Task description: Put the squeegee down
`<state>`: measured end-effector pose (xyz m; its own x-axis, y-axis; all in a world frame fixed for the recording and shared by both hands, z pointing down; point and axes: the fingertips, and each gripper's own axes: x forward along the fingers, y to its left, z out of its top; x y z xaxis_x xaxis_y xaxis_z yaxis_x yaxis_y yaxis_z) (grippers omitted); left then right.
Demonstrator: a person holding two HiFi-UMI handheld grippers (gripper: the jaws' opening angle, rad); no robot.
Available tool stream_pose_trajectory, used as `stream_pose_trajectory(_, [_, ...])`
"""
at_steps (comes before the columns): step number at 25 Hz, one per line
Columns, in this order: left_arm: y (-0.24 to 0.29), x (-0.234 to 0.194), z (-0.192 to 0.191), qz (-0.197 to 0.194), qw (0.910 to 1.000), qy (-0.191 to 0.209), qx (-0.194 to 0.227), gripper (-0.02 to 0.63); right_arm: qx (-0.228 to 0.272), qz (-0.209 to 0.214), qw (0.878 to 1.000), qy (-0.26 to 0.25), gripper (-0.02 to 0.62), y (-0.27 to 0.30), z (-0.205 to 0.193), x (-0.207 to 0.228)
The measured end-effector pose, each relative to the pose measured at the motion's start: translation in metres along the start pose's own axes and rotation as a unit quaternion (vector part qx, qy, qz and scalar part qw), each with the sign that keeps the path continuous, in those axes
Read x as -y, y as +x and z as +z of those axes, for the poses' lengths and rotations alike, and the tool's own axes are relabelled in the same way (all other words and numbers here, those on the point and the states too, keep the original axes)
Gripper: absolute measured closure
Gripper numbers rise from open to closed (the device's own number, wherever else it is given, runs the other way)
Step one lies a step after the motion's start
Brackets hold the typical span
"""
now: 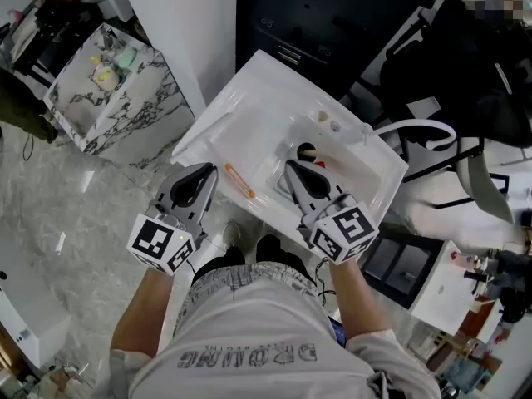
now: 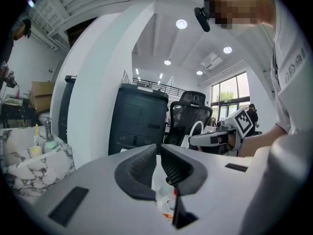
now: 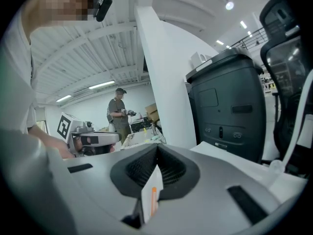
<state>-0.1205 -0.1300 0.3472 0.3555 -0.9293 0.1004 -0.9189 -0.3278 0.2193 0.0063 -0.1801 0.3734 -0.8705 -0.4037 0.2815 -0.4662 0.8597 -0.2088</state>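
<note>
The squeegee (image 1: pixel 239 181), a slim orange-handled tool, lies flat on the front deck of the white sink (image 1: pixel 249 81), free of both grippers. My left gripper (image 1: pixel 205 173) hovers just left of it; in the left gripper view its jaws (image 2: pixel 158 148) meet at the tips with nothing between them. My right gripper (image 1: pixel 293 166) hangs over the basin to the right of the tool, shut and empty (image 3: pixel 157 148). Below the right jaws an orange stripe of the squeegee (image 3: pixel 153 199) shows against the white deck.
The basin has a dark drain (image 1: pixel 306 150) and small items (image 1: pixel 329 121) at its back. A marble-patterned shelf (image 1: pixel 108 81) with bottles stands left, a black cabinet (image 1: pixel 316 15) behind, an office chair (image 1: pixel 465 65) right. A person (image 3: pixel 119 111) stands far off.
</note>
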Motion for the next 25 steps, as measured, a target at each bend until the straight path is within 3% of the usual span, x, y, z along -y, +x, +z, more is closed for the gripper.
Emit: stream_pose_trajectory(25, [0.005, -0.011, 0.009, 0.015, 0.9999, -0.001, 0.005, 0.563, 0.003, 0.018, 1.000, -0.011, 0.589, 0.006, 0.013, -0.005])
